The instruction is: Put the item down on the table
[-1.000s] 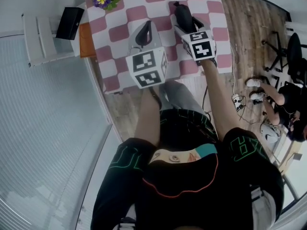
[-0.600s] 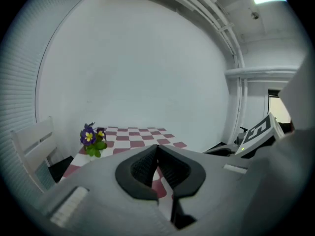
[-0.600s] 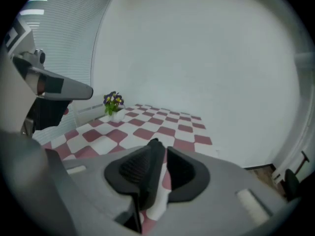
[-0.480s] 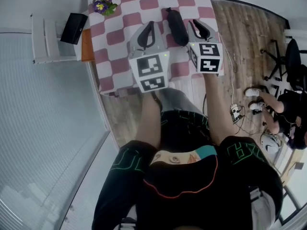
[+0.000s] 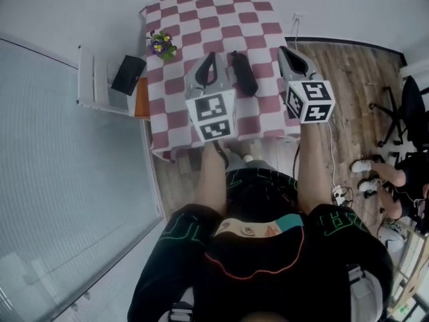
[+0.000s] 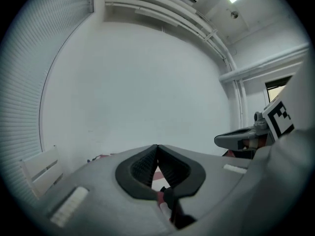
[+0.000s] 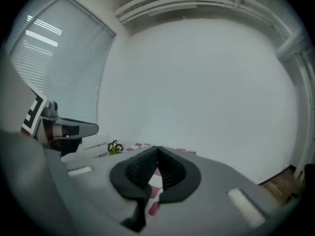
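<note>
The item, a long black object [image 5: 243,72], lies on the pink-and-white checked table [image 5: 201,19], free of both grippers. My left gripper [image 5: 210,56] hangs above the table just left of it, jaws together and empty; in the left gripper view its tips [image 6: 157,147] meet against the white wall. My right gripper [image 5: 285,49] is raised to the item's right. Its jaws have just been closing with nothing between them, and the tips [image 7: 157,149] now touch. Each gripper shows in the other's view: the right gripper [image 6: 241,139] and the left gripper [image 7: 69,129].
A small pot of purple and yellow flowers [image 5: 161,44] stands at the table's left edge. Beside the table a white shelf [image 5: 90,79] carries a black device [image 5: 128,75]. An office chair [image 5: 402,113] and another person's feet [image 5: 365,166] are on the wooden floor at the right.
The right gripper came off the black item, shifted right and rose. The left gripper rose too. The item now lies alone on the table between them.
</note>
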The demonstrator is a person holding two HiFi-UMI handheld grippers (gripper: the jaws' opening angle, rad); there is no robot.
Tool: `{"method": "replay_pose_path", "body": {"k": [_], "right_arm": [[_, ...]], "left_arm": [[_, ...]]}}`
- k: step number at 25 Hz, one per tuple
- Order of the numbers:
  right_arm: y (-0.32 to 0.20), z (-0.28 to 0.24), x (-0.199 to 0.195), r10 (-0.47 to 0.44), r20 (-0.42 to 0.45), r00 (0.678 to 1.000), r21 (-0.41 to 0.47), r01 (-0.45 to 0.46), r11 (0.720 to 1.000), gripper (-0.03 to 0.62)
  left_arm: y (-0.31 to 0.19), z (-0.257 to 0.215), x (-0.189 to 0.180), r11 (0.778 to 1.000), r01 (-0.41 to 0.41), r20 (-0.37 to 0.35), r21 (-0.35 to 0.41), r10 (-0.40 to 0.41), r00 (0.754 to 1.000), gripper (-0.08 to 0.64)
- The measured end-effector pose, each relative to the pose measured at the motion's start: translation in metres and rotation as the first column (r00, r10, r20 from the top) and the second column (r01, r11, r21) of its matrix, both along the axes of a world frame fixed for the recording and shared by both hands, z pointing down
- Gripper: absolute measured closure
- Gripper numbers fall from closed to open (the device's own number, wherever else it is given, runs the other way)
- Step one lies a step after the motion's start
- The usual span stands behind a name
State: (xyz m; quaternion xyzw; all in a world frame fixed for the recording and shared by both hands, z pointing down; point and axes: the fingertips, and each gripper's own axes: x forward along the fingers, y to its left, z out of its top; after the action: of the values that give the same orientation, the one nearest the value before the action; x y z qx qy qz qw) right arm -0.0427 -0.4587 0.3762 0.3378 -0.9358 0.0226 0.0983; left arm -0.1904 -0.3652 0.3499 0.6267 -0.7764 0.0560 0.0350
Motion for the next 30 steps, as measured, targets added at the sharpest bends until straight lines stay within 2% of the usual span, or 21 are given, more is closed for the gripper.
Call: {"method": "replay_pose_path", "body": {"k": [5, 8, 11, 18, 22, 25, 30], "right_arm": [[-0.006, -0.034, 0.010, -0.006, 0.070, 0.998, 0.012, 0.005, 1.000, 0.589], [-0.012, -0.062, 0.017, -0.008, 0.144, 0.990, 0.019, 0.006, 1.000, 0.589], [-0.020, -0.083, 0.023, 0.011, 0.173, 0.985, 0.032, -0.017, 0.999, 0.589], [-0.025, -0.098, 0.029, 0.033, 0.160, 0.987, 0.111, -0.051, 0.993, 0.589], [-0.026, -0.100, 0.027, 0.027, 0.167, 0.986, 0.123, -0.048, 0.991, 0.589], [-0.027, -0.101, 0.025, 0.019, 0.171, 0.985, 0.129, -0.042, 0.991, 0.589], [-0.026, -0.098, 0.016, 0.003, 0.147, 0.989, 0.134, -0.023, 0.991, 0.589]], "left_arm": [[-0.015, -0.040, 0.006, 0.997, -0.022, 0.023, 0.077, 0.020, 1.000, 0.551], [-0.026, -0.074, 0.016, 0.991, -0.049, 0.093, 0.125, 0.038, 0.995, 0.551], [-0.034, -0.092, 0.021, 0.989, -0.059, 0.157, 0.137, 0.037, 0.987, 0.551], [-0.038, -0.095, 0.017, 0.985, -0.049, 0.140, 0.167, 0.026, 0.990, 0.551], [-0.038, -0.095, 0.015, 0.985, -0.052, 0.138, 0.167, 0.029, 0.990, 0.551], [-0.038, -0.092, 0.017, 0.982, -0.079, 0.108, 0.172, 0.061, 0.992, 0.551], [-0.039, -0.089, 0.017, 0.983, -0.090, 0.087, 0.162, 0.076, 0.993, 0.551]]}}
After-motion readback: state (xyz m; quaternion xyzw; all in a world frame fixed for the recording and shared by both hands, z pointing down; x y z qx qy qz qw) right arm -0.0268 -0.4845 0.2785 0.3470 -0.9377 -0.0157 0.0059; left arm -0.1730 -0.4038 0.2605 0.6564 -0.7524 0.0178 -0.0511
